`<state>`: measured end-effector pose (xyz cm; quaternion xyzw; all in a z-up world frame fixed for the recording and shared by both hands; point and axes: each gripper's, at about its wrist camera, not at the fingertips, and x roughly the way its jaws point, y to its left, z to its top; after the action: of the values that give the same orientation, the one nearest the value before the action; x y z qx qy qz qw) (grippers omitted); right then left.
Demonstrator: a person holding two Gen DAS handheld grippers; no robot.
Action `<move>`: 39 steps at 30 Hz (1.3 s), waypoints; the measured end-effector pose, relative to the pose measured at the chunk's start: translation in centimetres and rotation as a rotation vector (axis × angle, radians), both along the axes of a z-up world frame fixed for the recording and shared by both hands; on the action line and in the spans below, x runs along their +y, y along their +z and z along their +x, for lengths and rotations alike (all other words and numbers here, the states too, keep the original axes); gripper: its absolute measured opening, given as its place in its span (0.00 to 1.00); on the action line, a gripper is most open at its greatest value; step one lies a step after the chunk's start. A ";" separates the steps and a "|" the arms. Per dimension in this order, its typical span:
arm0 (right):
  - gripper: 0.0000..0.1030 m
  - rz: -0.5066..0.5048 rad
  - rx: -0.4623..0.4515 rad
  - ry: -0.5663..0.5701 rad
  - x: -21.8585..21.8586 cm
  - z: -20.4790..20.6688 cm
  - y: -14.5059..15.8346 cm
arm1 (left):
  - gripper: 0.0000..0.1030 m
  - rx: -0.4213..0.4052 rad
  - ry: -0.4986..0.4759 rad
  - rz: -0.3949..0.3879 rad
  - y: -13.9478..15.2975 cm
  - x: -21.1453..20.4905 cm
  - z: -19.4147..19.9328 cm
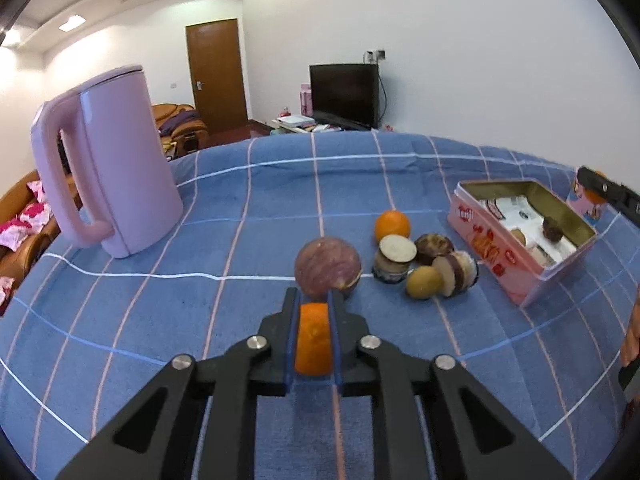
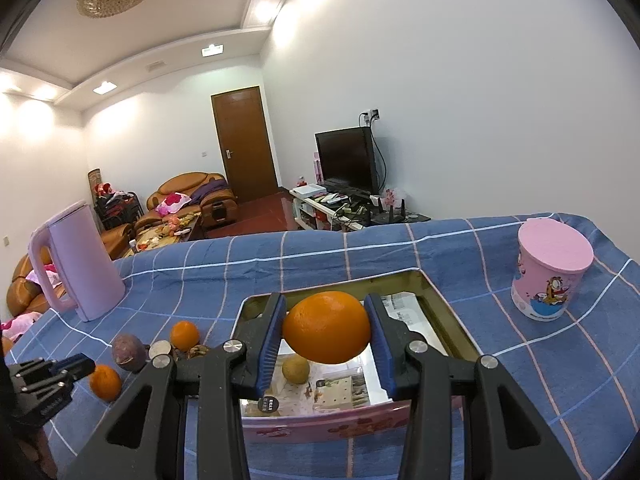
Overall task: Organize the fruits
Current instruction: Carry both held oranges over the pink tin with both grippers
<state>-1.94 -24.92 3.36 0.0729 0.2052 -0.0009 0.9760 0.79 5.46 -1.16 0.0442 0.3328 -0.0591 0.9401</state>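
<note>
Now clamped in the right gripper: a whole orange, above the open pink tin near the table's right edge. Pinched tight in the left gripper: a small orange piece, low over the blue checked cloth, just before the purple fruit.

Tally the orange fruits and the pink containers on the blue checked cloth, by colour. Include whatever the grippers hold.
Orange: 3 (left orange in the left gripper, right orange in the right gripper, loose orange on the cloth)
Pink: 3 (kettle, tin, lidded cup)
Total: 6
</note>
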 end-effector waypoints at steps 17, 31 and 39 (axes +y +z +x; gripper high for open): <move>0.41 -0.005 -0.003 0.006 0.1 0.0 0.1 | 0.48 0.091 0.021 -0.014 -1.8 0.1 1.5; 0.42 -0.001 -0.015 -0.095 -4.6 0.3 0.4 | 0.48 -0.132 -0.157 -0.085 4.2 -9.9 0.3; 0.42 -0.042 0.003 -0.114 -6.3 1.5 0.0 | 0.48 -0.108 -0.227 -0.114 3.5 -16.9 2.2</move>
<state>-0.46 -31.26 3.41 0.0640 0.2022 -0.0609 0.9753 2.96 -11.47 2.39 0.0314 0.2708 -0.1815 0.9449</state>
